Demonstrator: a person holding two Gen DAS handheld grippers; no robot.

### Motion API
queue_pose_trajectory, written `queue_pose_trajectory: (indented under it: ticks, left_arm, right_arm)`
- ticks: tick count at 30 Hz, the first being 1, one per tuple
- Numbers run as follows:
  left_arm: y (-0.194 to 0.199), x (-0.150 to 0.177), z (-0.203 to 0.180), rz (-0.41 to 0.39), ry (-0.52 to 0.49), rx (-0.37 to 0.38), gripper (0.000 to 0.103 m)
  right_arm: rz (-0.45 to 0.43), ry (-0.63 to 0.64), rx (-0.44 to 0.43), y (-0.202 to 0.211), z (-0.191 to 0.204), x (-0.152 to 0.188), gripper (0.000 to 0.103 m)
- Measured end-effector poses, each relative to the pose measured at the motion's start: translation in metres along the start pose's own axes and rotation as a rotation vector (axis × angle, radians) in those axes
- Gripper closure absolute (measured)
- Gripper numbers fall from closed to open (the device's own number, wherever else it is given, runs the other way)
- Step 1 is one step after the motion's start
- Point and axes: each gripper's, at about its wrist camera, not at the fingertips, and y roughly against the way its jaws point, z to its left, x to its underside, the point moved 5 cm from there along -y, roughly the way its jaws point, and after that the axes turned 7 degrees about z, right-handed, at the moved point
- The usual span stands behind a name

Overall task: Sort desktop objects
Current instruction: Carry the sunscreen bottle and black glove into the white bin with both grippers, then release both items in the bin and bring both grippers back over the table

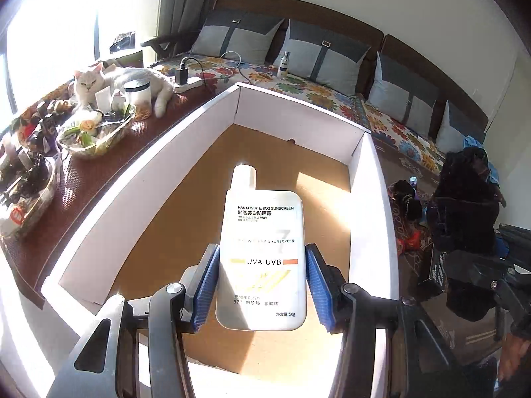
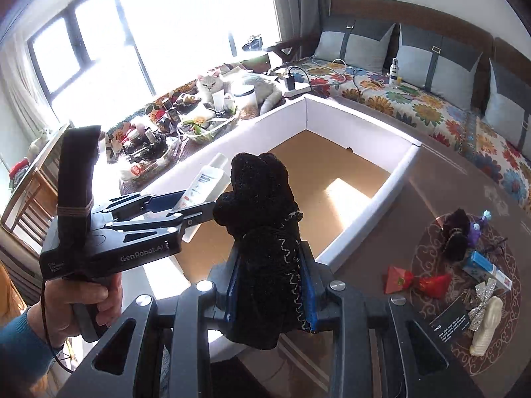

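Observation:
My left gripper (image 1: 262,275) is shut on a white sunscreen bottle (image 1: 262,258), held upright over the open white box (image 1: 139,179) with a brown floor. In the right wrist view the left gripper (image 2: 186,207) holds the same bottle (image 2: 205,182) over the box's near left wall (image 2: 199,162). My right gripper (image 2: 270,295) is shut on a black knitted glove (image 2: 265,238), held above the box's near corner. The glove also shows at the right in the left wrist view (image 1: 464,205).
Loose items lie on the brown table at right: red pouches (image 2: 415,280), a blue and white small box (image 2: 488,270), a black pom-pom (image 2: 456,235), a white figure (image 2: 486,325). A glass dish (image 1: 96,132), jars and a white cat (image 1: 109,83) sit left of the box. A sofa (image 1: 332,76) stands behind.

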Motion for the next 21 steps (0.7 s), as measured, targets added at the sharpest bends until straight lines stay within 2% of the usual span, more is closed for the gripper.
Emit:
queue_pose_trajectory:
  ticks: [3,5,7,8,9,10,11,15,16,18,21]
  left_arm:
    - [-0.019,0.012,0.027,0.062,0.037,-0.041,0.052]
    - [-0.031,0.019,0.039,0.107,0.058,-0.059,0.052]
    - [-0.034,0.024,0.044,0.113,0.058,-0.084,0.049]
    - [-0.032,0.024,0.045,0.105,0.05,-0.089,0.045]
    - [-0.029,0.024,0.046,0.099,0.053,-0.078,0.034]
    - [-0.027,0.024,0.047,0.085,0.061,-0.067,0.028]
    - [-0.022,0.021,0.047,0.067,0.07,-0.056,0.027]
    - [-0.011,0.021,0.034,0.025,0.083,-0.018,0.027]
    - [-0.007,0.022,0.025,0.015,0.072,-0.004,0.027]
    - [0.001,0.025,-0.001,-0.007,0.028,0.031,0.027]
    - [0.016,0.031,-0.054,-0.036,-0.069,0.104,0.027]
  right_arm:
    - [0.055,0.031,-0.014,-0.035,0.028,-0.009,0.071]
    - [0.098,0.054,0.009,-0.059,0.037,-0.009,0.071]
    - [0.132,0.058,0.014,-0.077,0.041,-0.003,0.068]
    - [0.146,0.051,0.013,-0.084,0.041,-0.001,0.057]
    - [0.145,0.042,0.012,-0.086,0.04,0.003,0.041]
    - [0.129,0.035,0.014,-0.086,0.039,0.004,0.036]
    - [0.108,0.028,0.019,-0.084,0.037,0.006,0.032]
    - [0.033,0.01,0.032,-0.063,0.022,0.011,0.032]
    - [0.004,0.009,0.044,-0.055,0.015,0.012,0.031]
    - [-0.064,0.005,0.085,-0.036,-0.002,0.02,0.021]
    - [-0.16,-0.015,0.185,-0.008,-0.038,0.043,0.011]
